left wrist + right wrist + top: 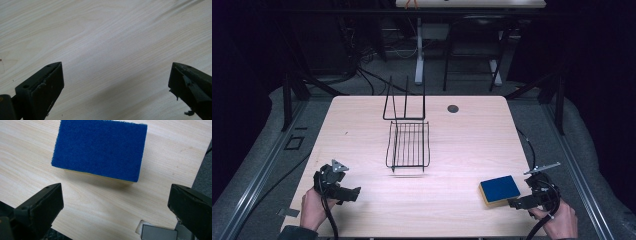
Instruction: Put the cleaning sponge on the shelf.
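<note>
Right gripper view puts the blue sponge (100, 148) in the upper centre of the frame, ahead of your right gripper (115, 202), long axis running across the wide-open, empty jaws; your left gripper (343, 192), likewise open, sits well apart.

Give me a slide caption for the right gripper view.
Open right gripper hovering just short of a blue-topped sponge on the wooden table.
</note>
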Available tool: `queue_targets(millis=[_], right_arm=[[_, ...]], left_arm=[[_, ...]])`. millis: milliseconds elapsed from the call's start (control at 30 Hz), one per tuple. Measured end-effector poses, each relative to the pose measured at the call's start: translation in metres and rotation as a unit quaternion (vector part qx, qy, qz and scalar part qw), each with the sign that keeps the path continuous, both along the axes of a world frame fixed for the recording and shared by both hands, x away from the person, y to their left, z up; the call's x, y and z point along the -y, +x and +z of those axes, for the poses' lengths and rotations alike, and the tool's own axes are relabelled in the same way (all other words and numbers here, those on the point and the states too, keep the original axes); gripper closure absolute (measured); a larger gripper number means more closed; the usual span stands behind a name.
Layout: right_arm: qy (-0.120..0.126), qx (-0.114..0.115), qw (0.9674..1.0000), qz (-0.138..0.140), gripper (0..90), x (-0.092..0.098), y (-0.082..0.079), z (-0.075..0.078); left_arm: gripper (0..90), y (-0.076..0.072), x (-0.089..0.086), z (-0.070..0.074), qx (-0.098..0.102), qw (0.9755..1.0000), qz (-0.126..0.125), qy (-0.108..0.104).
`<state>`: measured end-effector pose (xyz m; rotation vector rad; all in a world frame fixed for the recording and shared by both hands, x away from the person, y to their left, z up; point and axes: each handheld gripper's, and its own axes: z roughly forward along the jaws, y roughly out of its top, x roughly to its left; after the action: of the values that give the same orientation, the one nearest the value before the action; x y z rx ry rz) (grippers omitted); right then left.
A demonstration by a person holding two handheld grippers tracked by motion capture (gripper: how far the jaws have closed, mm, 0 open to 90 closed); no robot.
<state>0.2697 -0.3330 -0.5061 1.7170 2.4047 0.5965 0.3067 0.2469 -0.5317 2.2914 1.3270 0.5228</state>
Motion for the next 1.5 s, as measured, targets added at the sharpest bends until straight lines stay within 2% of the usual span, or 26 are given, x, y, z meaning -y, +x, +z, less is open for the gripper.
queue_targets(millis=[467, 767, 967, 1000, 1200, 1500], right_arm=[[-0.007, 0.003, 0.9999, 0.011, 0.0, -0.015, 0.011, 0.009], [-0.026, -0.010, 0.9995, 0.014, 0.0, -0.032, 0.024, 0.011], [-0.045, -0.035, 0.9982, 0.020, 0.0, -0.046, 0.040, 0.005], [-0.049, -0.046, 0.9975, 0.022, 0.0, -0.050, 0.045, 0.002], [-0.065, -0.051, 0.9963, 0.026, 0.0, -0.057, 0.053, -0.002], [-0.065, -0.061, 0.9958, 0.019, 0.0, -0.055, 0.060, -0.009]], left_arm=[[0.3, -0.002, -0.005, 0.001, 0.001, 1.0000, 0.005, 0.001], [0.3, -0.002, -0.004, 0.001, -0.001, 1.0000, 0.002, 0.003], [0.3, -0.001, -0.003, 0.000, -0.004, 1.0000, 0.000, 0.002], [0.3, -0.001, -0.003, 0.000, -0.005, 1.0000, 0.001, 0.001], [0.3, -0.001, -0.002, 0.000, -0.006, 1.0000, -0.002, 0.002], [0.3, -0.001, -0.001, -0.001, -0.010, 0.9999, -0.004, 0.002]])
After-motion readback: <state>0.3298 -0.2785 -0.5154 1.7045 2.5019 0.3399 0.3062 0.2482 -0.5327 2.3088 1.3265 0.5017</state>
